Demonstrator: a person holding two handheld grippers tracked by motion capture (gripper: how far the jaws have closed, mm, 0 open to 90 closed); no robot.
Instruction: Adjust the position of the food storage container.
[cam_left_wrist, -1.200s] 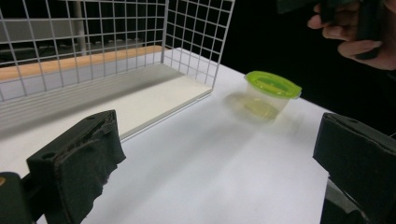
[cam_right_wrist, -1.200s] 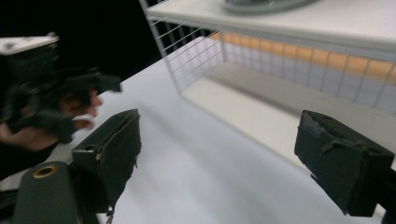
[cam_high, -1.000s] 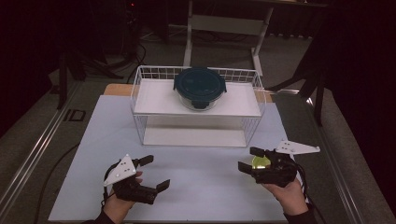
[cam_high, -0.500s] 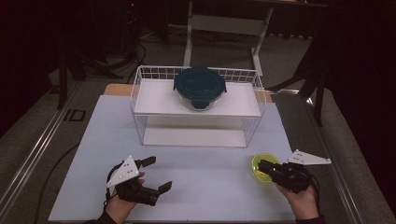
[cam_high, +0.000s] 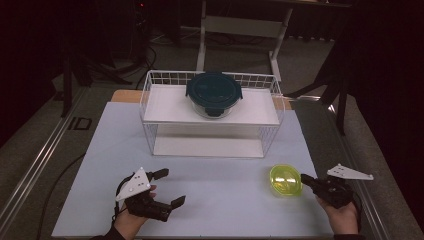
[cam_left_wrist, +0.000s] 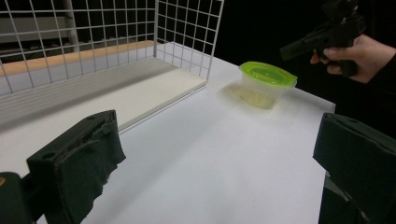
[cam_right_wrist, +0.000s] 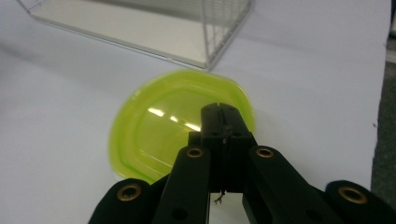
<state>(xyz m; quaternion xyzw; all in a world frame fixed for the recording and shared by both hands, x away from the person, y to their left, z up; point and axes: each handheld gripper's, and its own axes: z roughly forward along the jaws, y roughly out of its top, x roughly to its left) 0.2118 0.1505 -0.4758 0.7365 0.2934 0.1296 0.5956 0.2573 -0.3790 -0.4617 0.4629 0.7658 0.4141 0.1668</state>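
Small clear plastic tub w/ lime-green lid (cam_high: 285, 180) sits upright, lid up, on the white surface (cam_high: 225, 200), front right, just off the front-right corner of the white wire rack (cam_high: 210, 117). Roughly round, no clear long axis; lid faces straight up. In the left gripper view the tub (cam_left_wrist: 266, 85) shows see-through walls under the green lid; inside looks empty, though that's hard to tell.

Around it: the rack has a white upper shelf and a white base board. On the upper shelf, well apart from the tub, sits a round glass container w/ dark teal clip-on lid (cam_high: 214, 94). Nothing lies btwn the tub and the rack corner.

Right gripper (cam_high: 306, 179) held just right of the tub, tips at the lid's edge; in the right gripper view its fingers (cam_right_wrist: 223, 122) are pressed together w/ nothing btwn them, above the near side of the lid (cam_right_wrist: 159, 126). Can't tell if they touch it.

Left gripper (cam_high: 170, 187) at front left, well apart from the tub, fingers spread wide and empty; in its own view both padded fingers (cam_left_wrist: 81, 154) frame bare surface.
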